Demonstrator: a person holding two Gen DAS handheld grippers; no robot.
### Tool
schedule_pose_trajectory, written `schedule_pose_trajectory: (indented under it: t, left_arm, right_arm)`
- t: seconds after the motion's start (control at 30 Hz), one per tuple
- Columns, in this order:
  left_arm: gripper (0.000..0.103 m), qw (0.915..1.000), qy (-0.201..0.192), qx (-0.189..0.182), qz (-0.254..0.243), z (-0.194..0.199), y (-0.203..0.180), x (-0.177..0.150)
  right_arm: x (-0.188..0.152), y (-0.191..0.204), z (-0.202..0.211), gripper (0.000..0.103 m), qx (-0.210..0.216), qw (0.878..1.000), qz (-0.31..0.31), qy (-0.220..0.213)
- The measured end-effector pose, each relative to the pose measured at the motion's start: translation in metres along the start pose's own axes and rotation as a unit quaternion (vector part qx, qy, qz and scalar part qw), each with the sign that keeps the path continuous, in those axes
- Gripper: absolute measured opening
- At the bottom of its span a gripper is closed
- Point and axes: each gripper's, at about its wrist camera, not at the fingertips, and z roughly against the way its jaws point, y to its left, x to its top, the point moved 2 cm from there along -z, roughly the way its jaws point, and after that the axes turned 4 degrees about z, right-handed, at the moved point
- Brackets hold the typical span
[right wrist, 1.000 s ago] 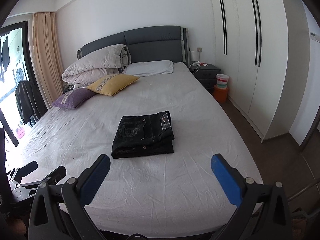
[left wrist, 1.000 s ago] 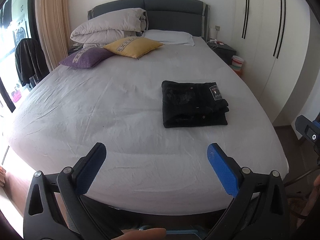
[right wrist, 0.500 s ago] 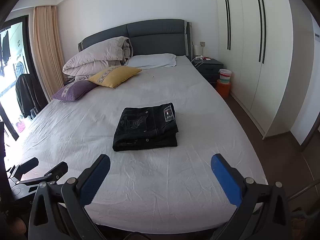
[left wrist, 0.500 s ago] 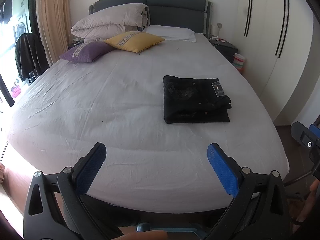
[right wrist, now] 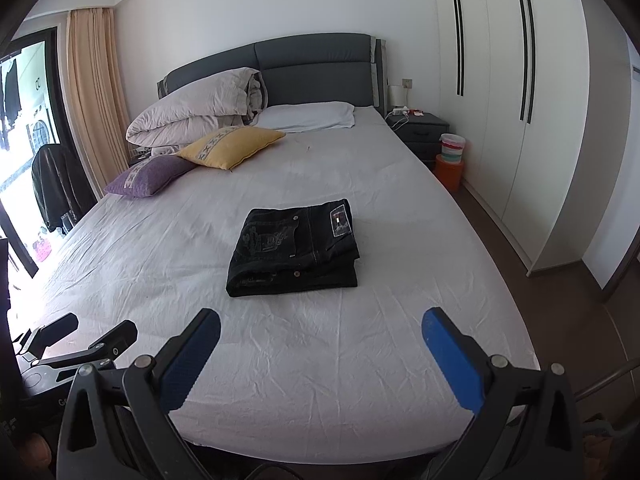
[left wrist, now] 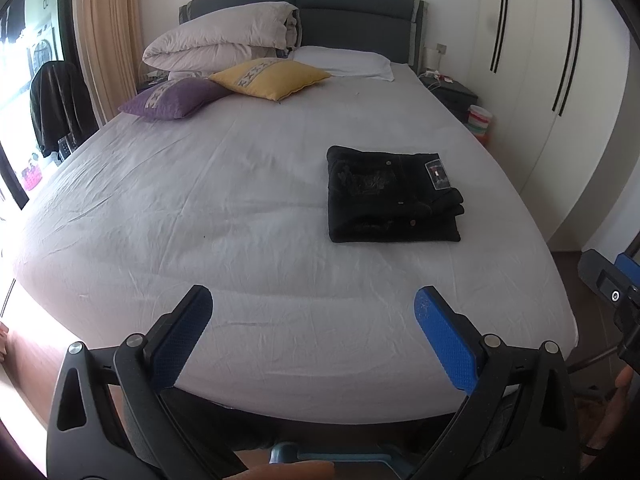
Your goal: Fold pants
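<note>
Black pants (left wrist: 390,196) lie folded in a neat rectangle on the white bed sheet (left wrist: 224,208), right of the bed's middle; they also show in the right wrist view (right wrist: 296,248). My left gripper (left wrist: 312,300) is open and empty, held back over the foot of the bed, well short of the pants. My right gripper (right wrist: 320,320) is open and empty, also near the foot edge, with the pants ahead of it. The left gripper's body (right wrist: 80,348) shows at the lower left of the right wrist view.
A yellow pillow (left wrist: 270,76), a purple pillow (left wrist: 176,98), a rolled duvet (left wrist: 224,44) and a white pillow (left wrist: 344,60) lie at the headboard end. A nightstand (right wrist: 418,126), buckets (right wrist: 452,156) and white wardrobes (right wrist: 520,100) stand on the right. A dark jacket (left wrist: 56,108) hangs on the left.
Both grippers have tilted and shifted slightly, so the bed and pants sit a bit lower in each view. The pants have not moved and both grippers stay open.
</note>
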Motion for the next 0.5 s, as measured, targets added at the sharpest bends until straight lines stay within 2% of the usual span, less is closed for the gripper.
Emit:
schedule_pose_trajectory:
  t: [0.5]
  left_arm:
    - [0.103,1.0,0.002,0.0,0.0,-0.0008,0.0003,-0.001]
  right_arm:
    - [-0.0037,0.0015,-0.0026,0.103,0.002,1.0,-0.002,0.006]
